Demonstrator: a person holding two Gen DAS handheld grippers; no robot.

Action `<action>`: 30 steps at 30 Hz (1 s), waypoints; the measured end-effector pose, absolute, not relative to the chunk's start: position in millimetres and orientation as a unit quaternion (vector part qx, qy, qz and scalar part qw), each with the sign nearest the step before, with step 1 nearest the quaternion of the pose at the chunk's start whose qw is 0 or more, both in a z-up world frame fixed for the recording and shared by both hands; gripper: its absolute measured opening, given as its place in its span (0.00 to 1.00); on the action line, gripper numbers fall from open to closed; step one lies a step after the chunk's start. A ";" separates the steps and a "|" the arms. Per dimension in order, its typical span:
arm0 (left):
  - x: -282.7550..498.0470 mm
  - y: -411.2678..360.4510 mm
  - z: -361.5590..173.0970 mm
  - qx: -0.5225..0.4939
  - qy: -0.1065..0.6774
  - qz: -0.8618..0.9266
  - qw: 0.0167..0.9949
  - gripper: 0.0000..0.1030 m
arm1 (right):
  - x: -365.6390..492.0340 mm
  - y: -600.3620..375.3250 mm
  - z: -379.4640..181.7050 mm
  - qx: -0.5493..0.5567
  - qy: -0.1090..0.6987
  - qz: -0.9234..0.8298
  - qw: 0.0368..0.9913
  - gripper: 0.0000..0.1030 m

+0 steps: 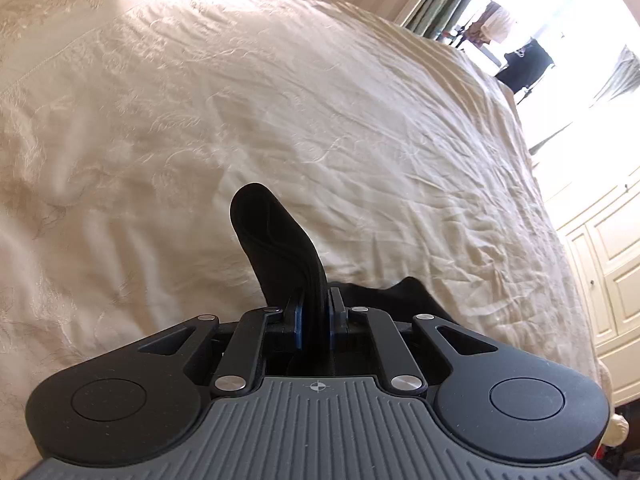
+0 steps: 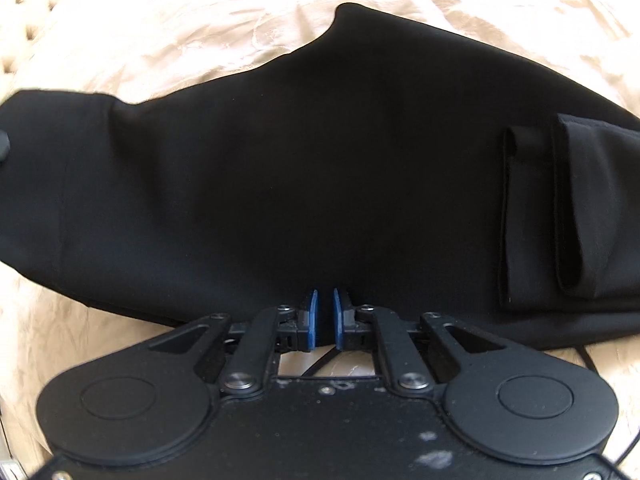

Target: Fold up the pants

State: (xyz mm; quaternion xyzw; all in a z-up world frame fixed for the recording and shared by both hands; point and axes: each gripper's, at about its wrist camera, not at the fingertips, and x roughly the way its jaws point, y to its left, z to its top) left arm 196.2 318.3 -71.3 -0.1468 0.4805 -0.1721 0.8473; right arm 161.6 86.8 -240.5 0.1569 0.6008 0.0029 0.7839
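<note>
The black pants [image 2: 304,176] lie across a cream bedspread [image 2: 168,40], filling most of the right wrist view, with folded layers stacked at the right [image 2: 560,208]. My right gripper [image 2: 325,320] is shut on the near edge of the pants, blue pads pinching the cloth. In the left wrist view, my left gripper [image 1: 316,320] is shut on a thick fold of the pants [image 1: 272,236] that sticks up and curls left above the jaws, raised over the bed. More black cloth [image 1: 404,296] hangs just right of the jaws.
The cream embroidered bedspread [image 1: 280,100] stretches far ahead of the left gripper. A bright window with curtains [image 1: 520,20] and a white cabinet [image 1: 604,264] stand past the bed's right edge. A tufted headboard [image 2: 28,12] shows at far left.
</note>
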 end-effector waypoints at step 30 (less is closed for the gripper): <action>84.2 -64.7 -89.0 0.029 0.466 -0.308 0.829 0.18 | 30.5 -190.1 -181.0 0.249 0.527 -0.051 0.811 0.17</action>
